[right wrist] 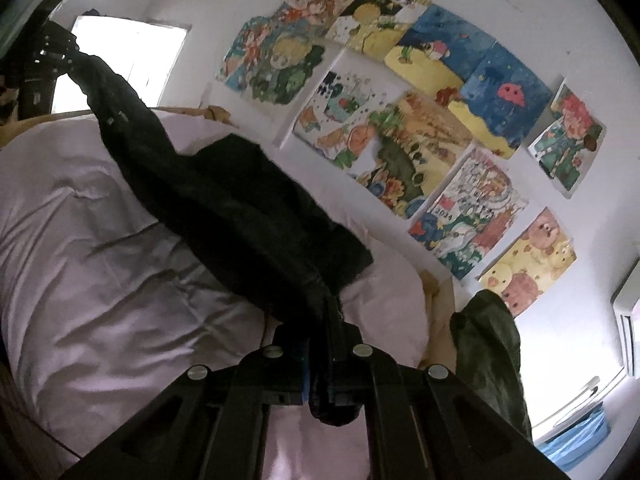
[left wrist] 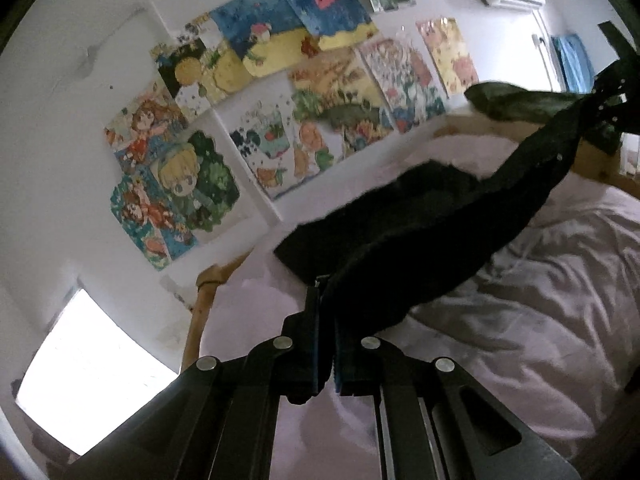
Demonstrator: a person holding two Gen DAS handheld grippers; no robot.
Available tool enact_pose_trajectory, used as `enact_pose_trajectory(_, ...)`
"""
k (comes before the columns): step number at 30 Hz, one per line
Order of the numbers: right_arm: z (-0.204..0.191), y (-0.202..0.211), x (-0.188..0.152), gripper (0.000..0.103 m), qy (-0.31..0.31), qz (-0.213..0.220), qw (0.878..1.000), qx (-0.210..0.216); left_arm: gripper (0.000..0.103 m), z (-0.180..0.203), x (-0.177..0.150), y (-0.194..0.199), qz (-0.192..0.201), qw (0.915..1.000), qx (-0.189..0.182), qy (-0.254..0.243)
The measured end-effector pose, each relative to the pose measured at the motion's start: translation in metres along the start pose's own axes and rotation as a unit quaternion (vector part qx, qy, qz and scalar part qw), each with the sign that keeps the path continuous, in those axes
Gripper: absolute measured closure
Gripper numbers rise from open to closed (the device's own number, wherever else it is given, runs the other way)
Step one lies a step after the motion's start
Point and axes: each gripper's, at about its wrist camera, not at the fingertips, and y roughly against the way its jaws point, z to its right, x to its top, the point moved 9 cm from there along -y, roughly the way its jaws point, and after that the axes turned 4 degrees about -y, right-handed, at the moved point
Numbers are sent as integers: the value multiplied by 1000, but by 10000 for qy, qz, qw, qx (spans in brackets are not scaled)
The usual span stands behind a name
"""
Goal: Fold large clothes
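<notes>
Jaws of both grippers are clenched on one black garment (left wrist: 420,224): the left gripper (left wrist: 327,316) grasps one end, the right gripper (right wrist: 325,308) the other end. It hangs stretched between them above the bed (left wrist: 560,272) with pale pink sheet, near a wall of colourful drawings (right wrist: 400,120). An olive green cloth (right wrist: 492,356) lies at the bed edge.

So the left gripper (left wrist: 327,320) is clamped tight on a black fabric garment (left wrist: 420,220), which stretches up toward the right gripper (left wrist: 618,76) over the bed's wrinkled pale pink sheet (left wrist: 560,280). Colourful cartoon posters (left wrist: 280,100) cover the white wall.
</notes>
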Motion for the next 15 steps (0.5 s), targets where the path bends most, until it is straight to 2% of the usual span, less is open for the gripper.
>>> enact_pose_trajectory(4,9,-6,12,97,-256,28,9996,-86,99,-6,12,-7,8,9997,169,198)
enact_pose_trajectory(10,33,-55,42,97,-580,-78,9977,-334,99,-24,27,-56,-329,9968,546,483)
enact_pose_trajectory(15,65,-96,70,97,-966,17,9926,-737,99,-48,53,-84,-310,9928,925,696)
